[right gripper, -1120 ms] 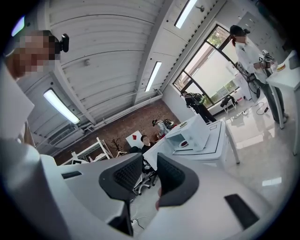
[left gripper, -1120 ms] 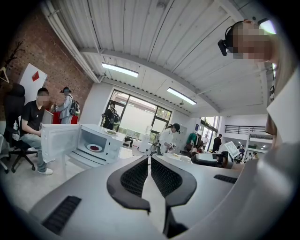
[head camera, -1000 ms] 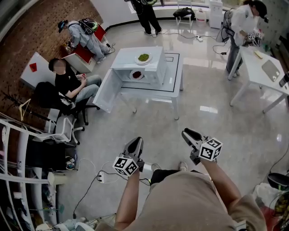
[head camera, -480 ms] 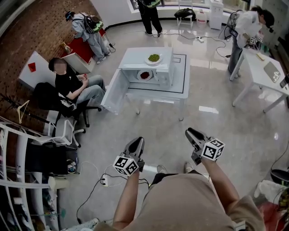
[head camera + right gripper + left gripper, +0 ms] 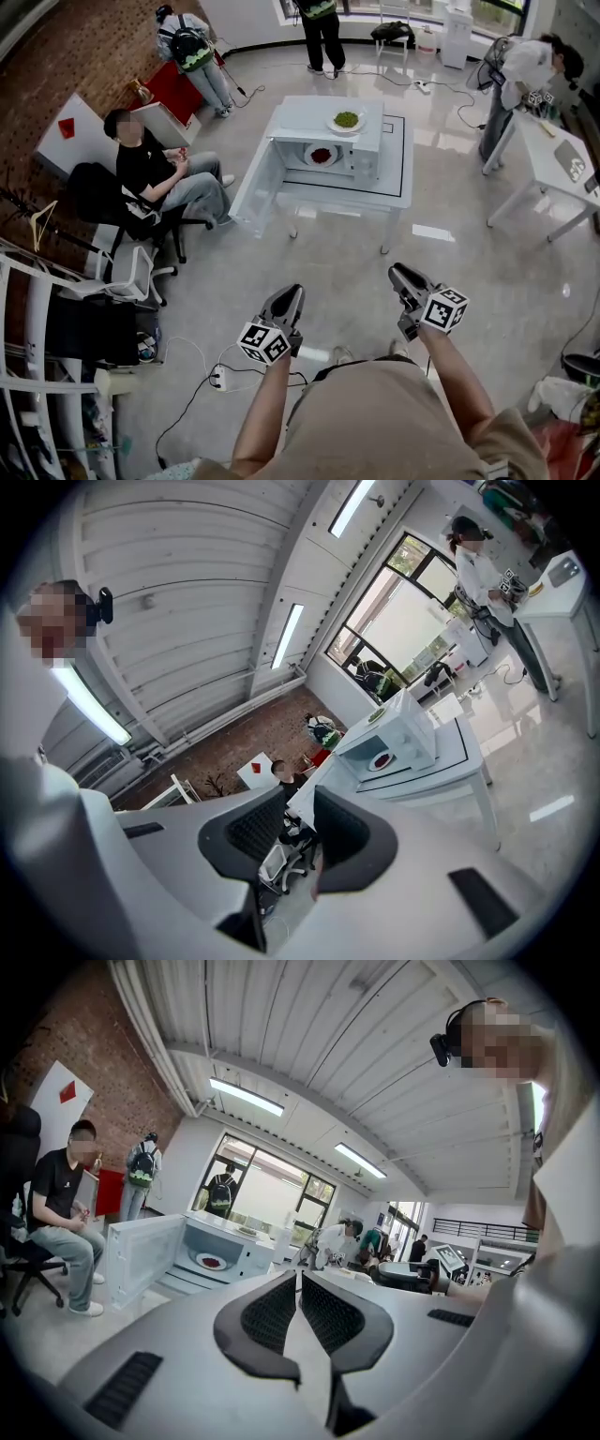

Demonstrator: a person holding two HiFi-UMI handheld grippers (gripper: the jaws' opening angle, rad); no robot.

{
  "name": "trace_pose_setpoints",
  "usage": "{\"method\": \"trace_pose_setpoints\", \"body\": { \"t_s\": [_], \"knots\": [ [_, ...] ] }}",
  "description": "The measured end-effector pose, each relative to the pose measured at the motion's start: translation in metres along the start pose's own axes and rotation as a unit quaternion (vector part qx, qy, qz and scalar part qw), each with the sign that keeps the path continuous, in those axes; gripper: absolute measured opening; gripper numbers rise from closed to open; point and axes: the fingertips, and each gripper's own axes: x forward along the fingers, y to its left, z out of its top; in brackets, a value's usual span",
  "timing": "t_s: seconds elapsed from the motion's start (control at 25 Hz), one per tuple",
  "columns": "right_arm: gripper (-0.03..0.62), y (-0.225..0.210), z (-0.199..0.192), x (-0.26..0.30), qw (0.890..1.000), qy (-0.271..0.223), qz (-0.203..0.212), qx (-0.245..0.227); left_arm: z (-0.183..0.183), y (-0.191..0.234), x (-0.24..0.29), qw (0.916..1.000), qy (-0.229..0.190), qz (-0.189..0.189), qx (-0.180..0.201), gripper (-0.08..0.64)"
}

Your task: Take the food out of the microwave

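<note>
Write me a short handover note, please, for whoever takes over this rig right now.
Hands: left tool shut, empty; right tool open, empty. Both are held out in front, well short of the table.
Things: the microwave stands on the table, its door swung open; a plate of red food sits inside, a plate of green food on top.
Done: door open.
Left: walk up, lift out the red plate.

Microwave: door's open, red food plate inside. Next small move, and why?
Probably step closer to the microwave: the left gripper and right gripper hang well short of it across the floor, so the plate of red food inside looks out of reach.
</note>
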Motion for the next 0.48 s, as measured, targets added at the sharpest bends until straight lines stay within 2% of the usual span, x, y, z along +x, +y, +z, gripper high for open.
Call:
{"method": "trace_pose_setpoints", "body": {
  "t_s": [0.28, 0.48],
  "knots": [
    [0.084, 0.014, -0.018, 0.036, 0.999, -0.026, 0.0, 0.028, 0.002, 0.048, -0.022, 1.0, 0.006, -0.002, 0.004, 0.008],
    [0.084, 0.009, -0.021, 0.053, 0.999, -0.023, 0.0, 0.04, 0.012, 0.065, -0.021, 0.9999, -0.005, 0.004, 0.011, 0.008]
  ]
}}
